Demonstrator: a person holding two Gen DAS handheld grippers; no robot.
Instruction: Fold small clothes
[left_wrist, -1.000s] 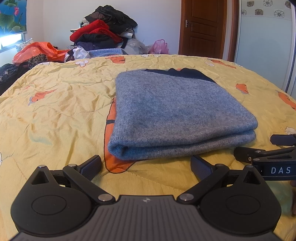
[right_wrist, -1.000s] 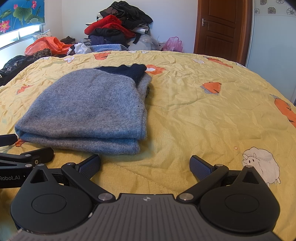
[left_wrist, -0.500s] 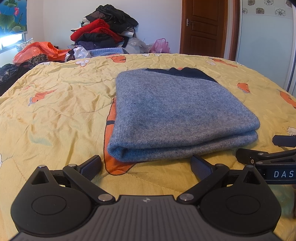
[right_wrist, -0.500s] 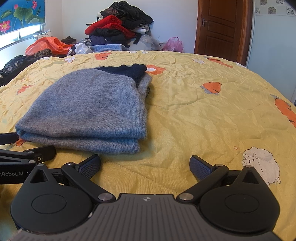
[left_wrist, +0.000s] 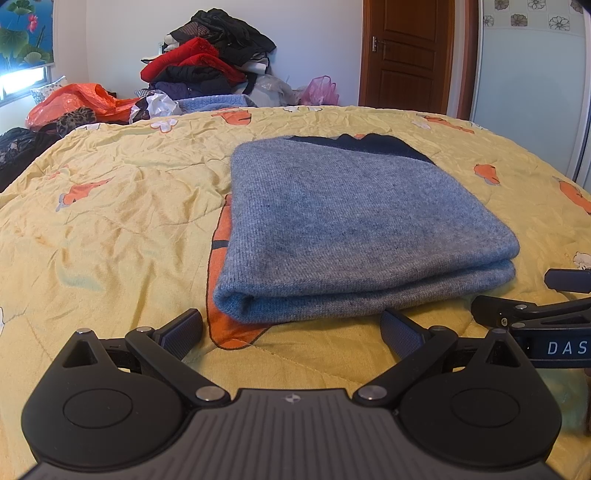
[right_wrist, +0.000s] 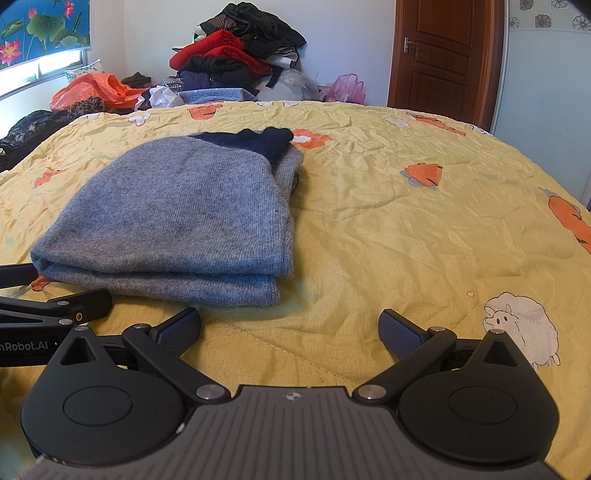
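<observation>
A grey knit sweater (left_wrist: 343, 229) with a dark navy part at its far end lies folded flat on the yellow bedspread (left_wrist: 110, 206). My left gripper (left_wrist: 291, 328) stands open just short of the sweater's near folded edge, nothing between its fingers. In the right wrist view the same sweater (right_wrist: 184, 218) lies ahead to the left. My right gripper (right_wrist: 290, 326) is open over bare bedspread (right_wrist: 406, 229), to the right of the sweater's near corner. Each gripper shows at the edge of the other's view: the right gripper (left_wrist: 532, 314) and the left gripper (right_wrist: 55, 306).
A heap of red, black and blue clothes (left_wrist: 207, 70) is piled at the far end of the bed, with an orange plastic bag (left_wrist: 81, 99) to its left and a pink bag (left_wrist: 319, 90). A brown door (left_wrist: 406, 51) stands behind.
Both grippers have drawn back slightly from the sweater and stay open. The sweater has not moved.
</observation>
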